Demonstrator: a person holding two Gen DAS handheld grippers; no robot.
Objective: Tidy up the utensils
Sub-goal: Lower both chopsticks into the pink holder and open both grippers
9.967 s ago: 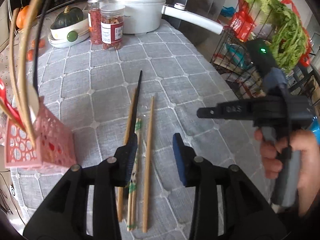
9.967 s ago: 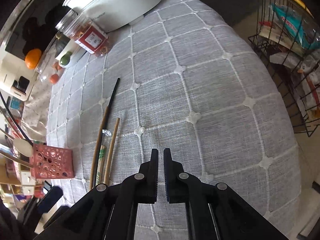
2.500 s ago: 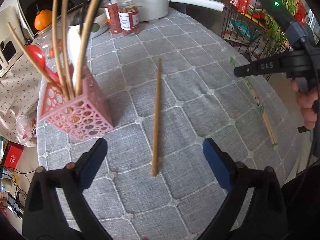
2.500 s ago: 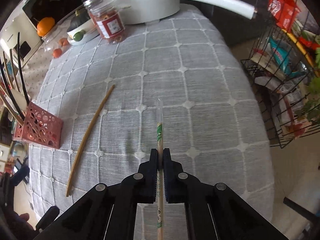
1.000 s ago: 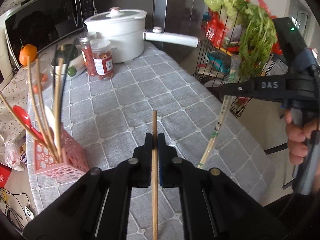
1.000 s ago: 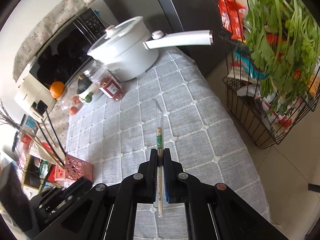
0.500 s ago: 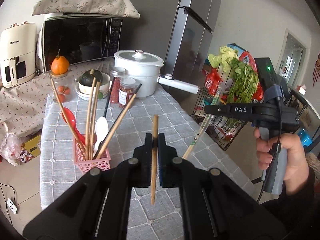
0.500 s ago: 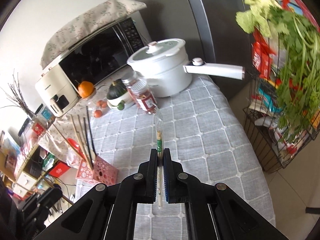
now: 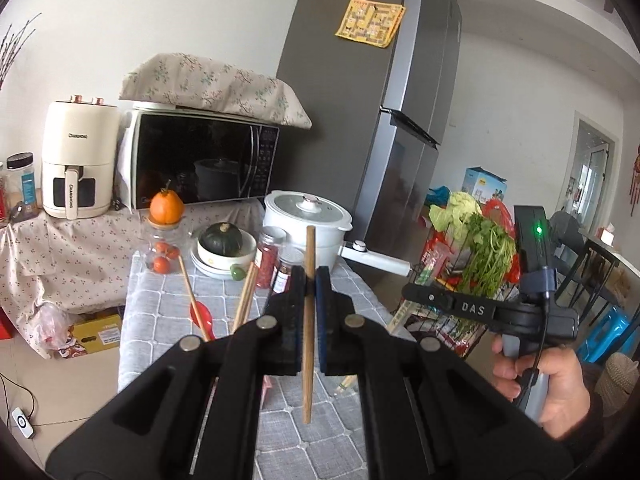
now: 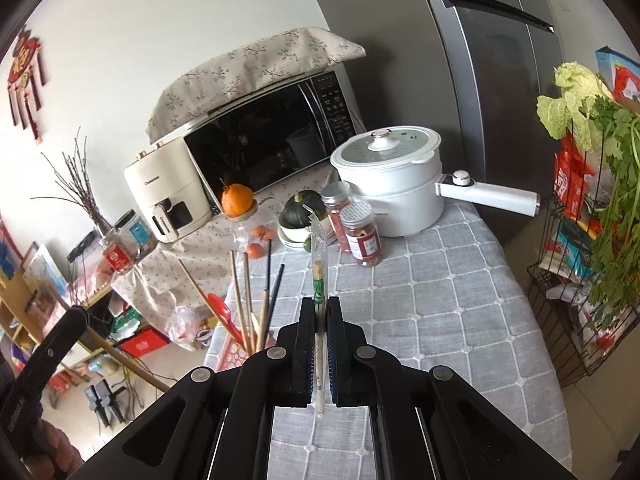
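Note:
My left gripper is shut on a bare wooden chopstick, which stands upright between the pads, above the grey checked tablecloth. The right gripper is shut on a pair of chopsticks in a clear wrapper, also upright. In the left wrist view, the right gripper hangs to the right, with a hand on its grip. The pink utensil basket with several chopsticks and a red spoon stands at the table's left edge, mostly hidden behind my fingers.
At the table's far end stand a white pot with a long handle, two spice jars and a bowl with a green squash. A wire rack with greens stands right of the table. Microwave and air fryer behind.
Both grippers have risen and tilted up with their chopsticks still held, so the views now take in the wall, microwave and fridge. The basket has slipped down behind the fingers.

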